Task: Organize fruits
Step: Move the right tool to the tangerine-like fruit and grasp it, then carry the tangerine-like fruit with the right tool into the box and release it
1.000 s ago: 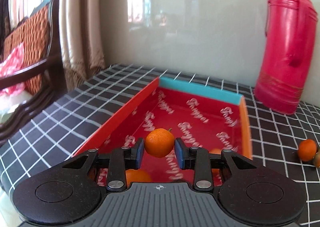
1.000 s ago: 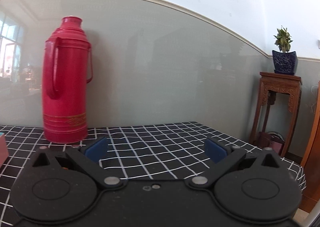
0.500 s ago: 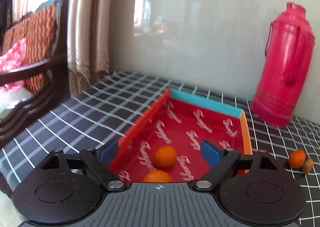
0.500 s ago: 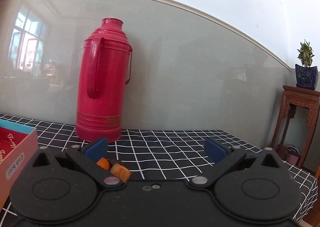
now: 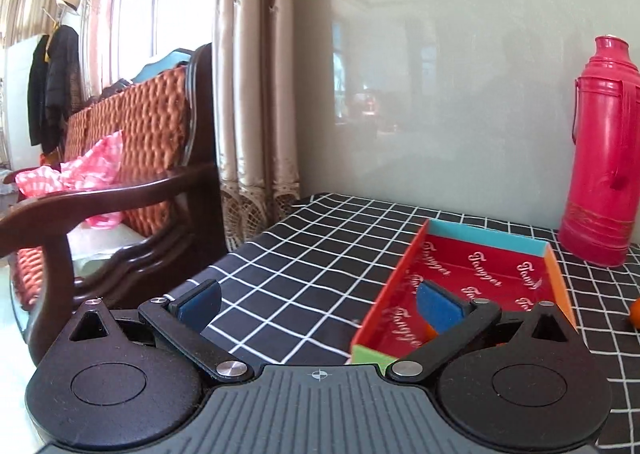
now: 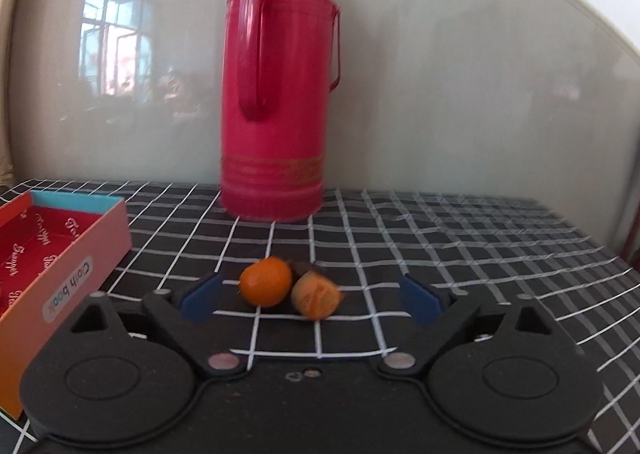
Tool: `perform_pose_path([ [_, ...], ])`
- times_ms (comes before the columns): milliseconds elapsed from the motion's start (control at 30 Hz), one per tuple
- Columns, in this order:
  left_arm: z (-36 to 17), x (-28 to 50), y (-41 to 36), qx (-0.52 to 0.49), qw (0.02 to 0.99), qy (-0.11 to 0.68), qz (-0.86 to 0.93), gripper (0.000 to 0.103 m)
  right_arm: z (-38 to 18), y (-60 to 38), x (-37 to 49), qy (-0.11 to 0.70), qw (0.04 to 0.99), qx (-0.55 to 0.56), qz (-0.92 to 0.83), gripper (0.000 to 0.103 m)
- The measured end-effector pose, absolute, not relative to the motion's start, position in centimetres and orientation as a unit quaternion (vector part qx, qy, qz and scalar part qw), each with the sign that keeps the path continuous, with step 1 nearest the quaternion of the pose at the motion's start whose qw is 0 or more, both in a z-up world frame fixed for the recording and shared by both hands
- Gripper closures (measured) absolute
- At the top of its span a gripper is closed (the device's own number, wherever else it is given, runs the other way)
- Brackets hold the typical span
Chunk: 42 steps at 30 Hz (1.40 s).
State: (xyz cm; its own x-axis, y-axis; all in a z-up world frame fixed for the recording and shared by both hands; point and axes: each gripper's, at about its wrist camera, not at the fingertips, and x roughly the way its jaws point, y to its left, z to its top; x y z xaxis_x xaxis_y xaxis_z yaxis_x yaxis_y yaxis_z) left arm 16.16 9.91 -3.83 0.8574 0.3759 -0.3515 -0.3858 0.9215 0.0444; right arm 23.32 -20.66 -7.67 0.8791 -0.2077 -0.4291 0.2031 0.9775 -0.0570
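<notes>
Nearest, the right gripper (image 6: 312, 300) is held wide open and empty, with a whole tangerine (image 6: 266, 282) touching a duller, misshapen fruit (image 6: 316, 295) just ahead on the checked tablecloth (image 6: 460, 238). The left gripper (image 5: 318, 300) is likewise spread, empty, by the red box (image 5: 486, 274). Farthest, a red thermos (image 6: 280, 94) is seen.

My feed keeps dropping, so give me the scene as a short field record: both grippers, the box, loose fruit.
left gripper: open, empty, over the cloth by the box's left wall
right gripper: open, empty, facing the loose fruit
box: red lining, on the checked cloth
loose fruit: whole orange touching a peeled-looking one, right of the box
thermos: upright behind the fruit
</notes>
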Motion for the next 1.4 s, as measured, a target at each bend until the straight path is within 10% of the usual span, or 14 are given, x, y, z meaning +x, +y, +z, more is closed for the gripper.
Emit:
perform_pose_path([
  [767, -4.8, 16.5, 13.6, -0.049, 0.951, 0.195, 0.235, 0.000, -9.8, -23.1, 27.9, 0.301, 0.952, -0.003, -0.061, 0.085],
  [1400, -4.9, 16.6, 13.2, -0.044, 0.949, 0.198, 0.240, 0.000, -9.5, -22.8, 28.4, 0.298, 0.953, 0.016, -0.053, 0.089],
])
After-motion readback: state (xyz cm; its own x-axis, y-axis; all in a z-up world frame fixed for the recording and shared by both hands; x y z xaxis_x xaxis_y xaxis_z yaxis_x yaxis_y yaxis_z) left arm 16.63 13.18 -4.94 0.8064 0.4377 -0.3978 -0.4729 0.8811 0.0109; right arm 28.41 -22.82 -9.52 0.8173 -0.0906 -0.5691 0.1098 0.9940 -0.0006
